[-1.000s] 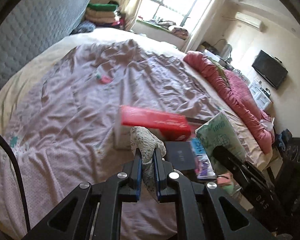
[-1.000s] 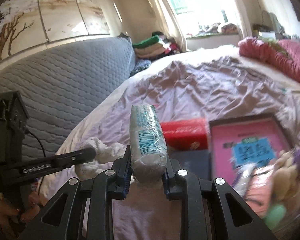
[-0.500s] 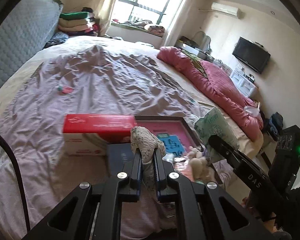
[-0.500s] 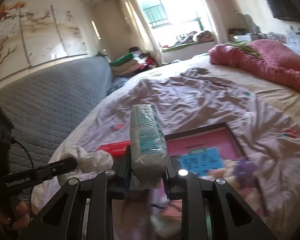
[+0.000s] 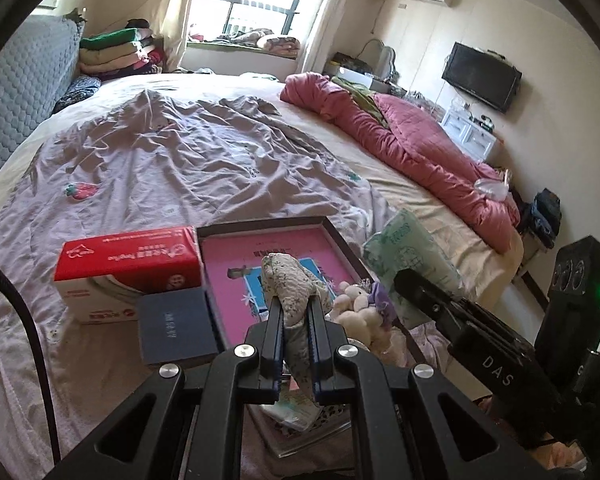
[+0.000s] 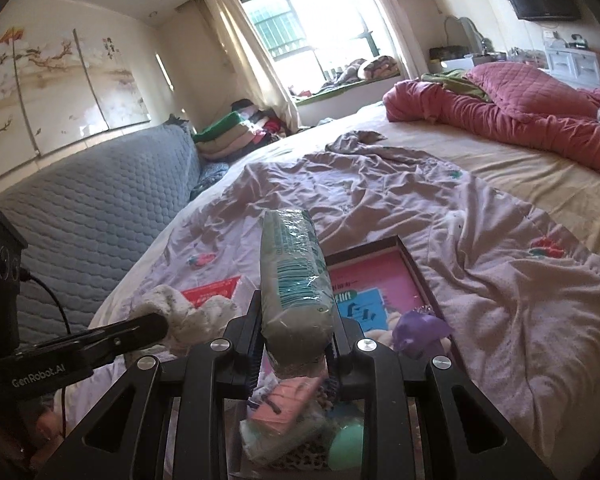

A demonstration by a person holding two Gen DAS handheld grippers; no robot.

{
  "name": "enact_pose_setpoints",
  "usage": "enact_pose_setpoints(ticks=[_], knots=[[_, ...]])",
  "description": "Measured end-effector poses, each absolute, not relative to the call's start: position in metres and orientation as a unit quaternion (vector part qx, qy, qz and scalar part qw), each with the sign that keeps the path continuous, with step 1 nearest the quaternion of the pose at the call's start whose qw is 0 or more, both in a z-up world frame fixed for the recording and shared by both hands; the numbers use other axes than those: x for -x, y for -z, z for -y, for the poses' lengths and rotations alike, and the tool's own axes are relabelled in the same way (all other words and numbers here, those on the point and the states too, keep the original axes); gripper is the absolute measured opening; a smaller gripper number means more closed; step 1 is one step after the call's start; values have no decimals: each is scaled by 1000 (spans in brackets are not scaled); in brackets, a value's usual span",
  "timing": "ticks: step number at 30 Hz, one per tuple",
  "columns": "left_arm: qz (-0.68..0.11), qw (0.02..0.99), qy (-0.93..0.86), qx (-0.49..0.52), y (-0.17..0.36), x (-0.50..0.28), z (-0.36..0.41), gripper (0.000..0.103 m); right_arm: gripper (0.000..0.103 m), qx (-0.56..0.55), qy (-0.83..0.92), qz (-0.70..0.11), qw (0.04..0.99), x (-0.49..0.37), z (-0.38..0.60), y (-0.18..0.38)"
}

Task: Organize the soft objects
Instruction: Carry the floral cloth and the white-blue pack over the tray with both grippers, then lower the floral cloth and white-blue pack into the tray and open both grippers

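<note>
A sunlit bedroom: a wide bed [image 5: 400,184] under a crumpled lilac sheet [image 5: 187,168], with a shallow pink-floored tray [image 5: 235,272] lying on it near me.

My left gripper [image 5: 295,320] has its jaws closed on a floral cloth [image 5: 289,284], pinched at its middle so the top bunches above the jaws and a tail hangs below, over the near end of the tray. My right gripper [image 6: 295,332] has its jaws clamped on a tissue pack [image 6: 293,268], held upright by its lower end, also above the tray's near end.

Both things look light. The cloth is limp and will flop wherever I let it go, so a bunched grip in the middle suits it. The pack is squashy under a slick film; I judge it could slide if held loosely, so gripping across its narrow sides low down is sound.

In the tray lie a plush toy [image 5: 360,312], something purple [image 6: 420,330] and a pink pack [image 6: 295,396]. Left of the tray stand a red box [image 5: 127,268] and a dark booklet [image 5: 175,328]; a red quilt [image 5: 412,152] lies far beyond it.
</note>
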State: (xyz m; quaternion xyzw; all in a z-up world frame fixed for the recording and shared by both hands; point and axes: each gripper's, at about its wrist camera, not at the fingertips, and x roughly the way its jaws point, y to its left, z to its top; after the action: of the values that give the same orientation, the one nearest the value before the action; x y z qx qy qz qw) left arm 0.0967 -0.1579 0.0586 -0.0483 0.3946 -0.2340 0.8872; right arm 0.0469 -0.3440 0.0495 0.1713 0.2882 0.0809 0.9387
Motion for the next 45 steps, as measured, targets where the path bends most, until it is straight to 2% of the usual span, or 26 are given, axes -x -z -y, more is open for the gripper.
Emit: enact_pose_setpoints(ticks=[28,34,38,41,44,45], knots=[[-469,860,202,2,14,-121,188,10,29,-236,-113,-383,886,-69,346,18],[-477,854,208,14,23,-124,186,11,41,-233,-102,-397,882,-71,345,25],[-478,853,209,18,23,-125,184,11,43,-221,-91,-398,886,-71,345,23],[-479,853,207,14,24,-125,184,16,48,-224,-83,-396,887,-69,347,18],[-476,855,206,8,22,-124,184,27,51,-233,-77,-399,883,-67,350,16],[-475,856,206,7,21,-123,184,34,52,-235,-74,-400,883,-65,351,15]])
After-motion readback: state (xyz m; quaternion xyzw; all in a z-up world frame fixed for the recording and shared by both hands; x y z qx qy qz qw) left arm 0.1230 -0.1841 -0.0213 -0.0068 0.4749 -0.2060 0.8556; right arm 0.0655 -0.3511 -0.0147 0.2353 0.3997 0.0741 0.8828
